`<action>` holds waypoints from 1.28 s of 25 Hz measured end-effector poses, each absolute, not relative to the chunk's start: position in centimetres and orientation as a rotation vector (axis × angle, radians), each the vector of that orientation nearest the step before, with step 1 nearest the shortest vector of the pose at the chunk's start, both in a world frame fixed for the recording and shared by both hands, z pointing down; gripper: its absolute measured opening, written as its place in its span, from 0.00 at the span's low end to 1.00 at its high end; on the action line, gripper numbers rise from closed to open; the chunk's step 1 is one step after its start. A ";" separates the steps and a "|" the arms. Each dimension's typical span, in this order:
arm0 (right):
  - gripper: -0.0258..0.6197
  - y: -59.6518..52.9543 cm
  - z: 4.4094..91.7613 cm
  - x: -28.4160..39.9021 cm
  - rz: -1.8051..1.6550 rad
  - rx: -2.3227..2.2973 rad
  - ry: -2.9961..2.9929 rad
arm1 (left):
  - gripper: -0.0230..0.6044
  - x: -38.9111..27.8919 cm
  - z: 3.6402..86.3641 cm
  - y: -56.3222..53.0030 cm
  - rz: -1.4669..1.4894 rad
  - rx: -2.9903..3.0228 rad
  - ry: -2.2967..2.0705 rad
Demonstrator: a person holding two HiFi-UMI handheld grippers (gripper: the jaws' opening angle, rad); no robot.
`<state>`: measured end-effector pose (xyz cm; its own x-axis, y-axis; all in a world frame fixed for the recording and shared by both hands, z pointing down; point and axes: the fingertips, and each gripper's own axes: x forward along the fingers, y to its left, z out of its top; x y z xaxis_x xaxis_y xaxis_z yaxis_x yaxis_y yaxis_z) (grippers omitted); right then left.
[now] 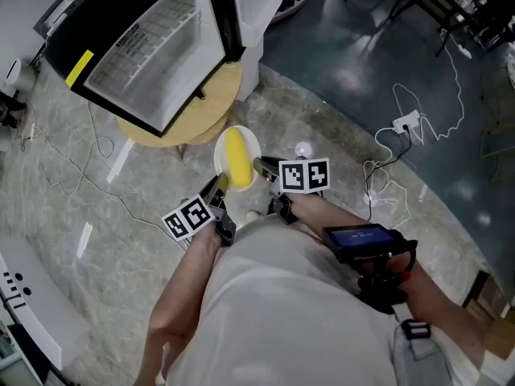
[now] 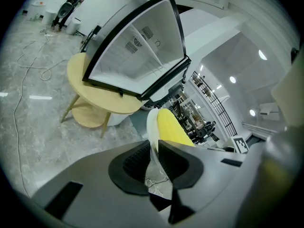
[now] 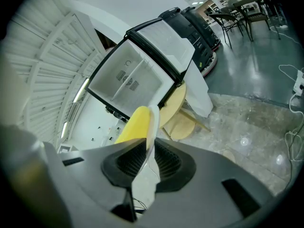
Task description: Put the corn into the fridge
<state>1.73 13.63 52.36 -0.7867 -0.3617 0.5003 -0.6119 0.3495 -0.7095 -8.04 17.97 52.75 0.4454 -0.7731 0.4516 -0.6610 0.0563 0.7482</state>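
Two tongs on one plate here. The left tongs (image 1: 219,185) are pinched tight on the near-left rim of the white plate (image 1: 251,141), and in the left gripper view the dark ribbed pads are closed on the thin white edge with no gap to spare. The right tongs (image 1: 261,167) are clamped on the opposite rim. The right gripper view tells the same story, pads pressed against the plate's edge from both sides.

The corn (image 1: 236,158) lies on the plate, a yellow cob pointing away from the person, with the plate held up in the air between the two tongs, above the marbled floor (image 1: 96,215).

Just beyond the plate stands the fridge (image 1: 153,47), black-framed, sitting on a round wooden bench (image 1: 211,112). Its white inside with a wire shelf is showing towards the plate. The corn is near the fridge but outside it. Off to the right, a white cable (image 1: 451,95) trails across the floor.
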 end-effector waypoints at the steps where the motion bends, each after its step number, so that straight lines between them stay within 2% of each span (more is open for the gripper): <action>1: 0.13 13.5 52.3 1.6 1.406 0.869 -2.362 | 0.12 -8.1 52.7 17.9 -0.137 1.654 -1.268; 8: 0.13 13.2 52.5 1.7 1.369 0.845 -2.370 | 0.12 -7.9 52.9 17.8 -0.166 1.652 -1.290; 14: 0.13 7.5 52.3 1.7 1.395 0.810 -2.338 | 0.13 -7.8 52.7 12.2 -0.160 1.614 -1.300; 32: 0.13 0.4 52.9 -0.2 1.399 0.686 -2.333 | 0.13 -9.1 53.0 6.0 -0.190 1.566 -1.367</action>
<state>-0.17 0.41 52.89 -0.8279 -0.2309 0.5112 -0.5597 0.4006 -0.7254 -9.06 6.00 52.98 0.3466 -0.8132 0.4676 -0.6550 0.1470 0.7412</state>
